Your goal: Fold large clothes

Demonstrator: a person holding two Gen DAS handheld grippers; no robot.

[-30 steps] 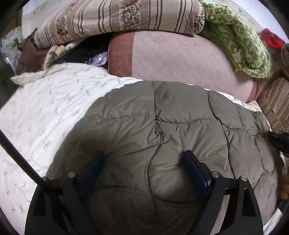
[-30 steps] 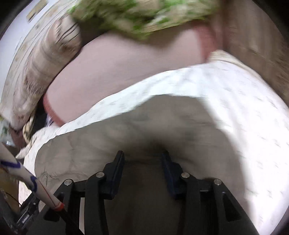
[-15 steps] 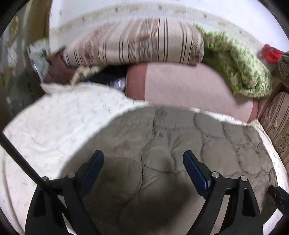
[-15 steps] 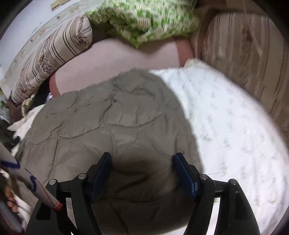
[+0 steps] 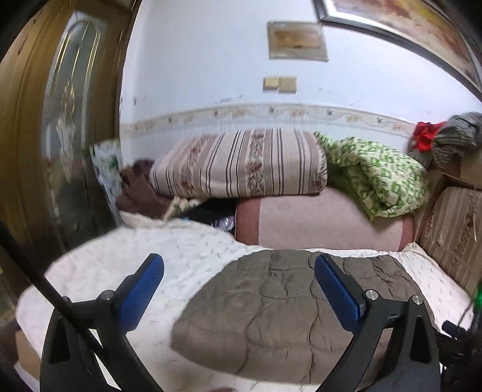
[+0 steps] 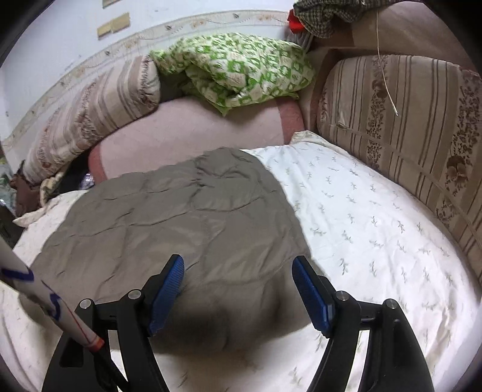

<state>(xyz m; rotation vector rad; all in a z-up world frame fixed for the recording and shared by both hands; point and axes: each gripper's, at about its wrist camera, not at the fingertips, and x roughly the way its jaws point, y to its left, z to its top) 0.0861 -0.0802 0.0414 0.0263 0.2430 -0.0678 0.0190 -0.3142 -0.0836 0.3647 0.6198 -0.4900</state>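
On the white bedsheet (image 6: 376, 229) the quilted grey garment (image 6: 186, 217) lies as a compact folded pad, so folding looks nearly done, with left gripper (image 5: 238, 289) and right gripper (image 6: 238, 289) both spread wide and empty above it.

A pale wall (image 5: 211, 60) fills the upper middle of the left wrist view, crossed lower down by a floral border strip (image 5: 271, 116). Two beige switch plates (image 5: 280, 83) sit above the strip, a small framed picture (image 5: 296, 40) above them, and a larger dark-framed picture (image 5: 406, 27) at upper right. A wooden door with a decorated glass panel (image 5: 66, 126) takes the left edge. In the right wrist view, a striped floral cushion (image 6: 406, 120) stands at right.
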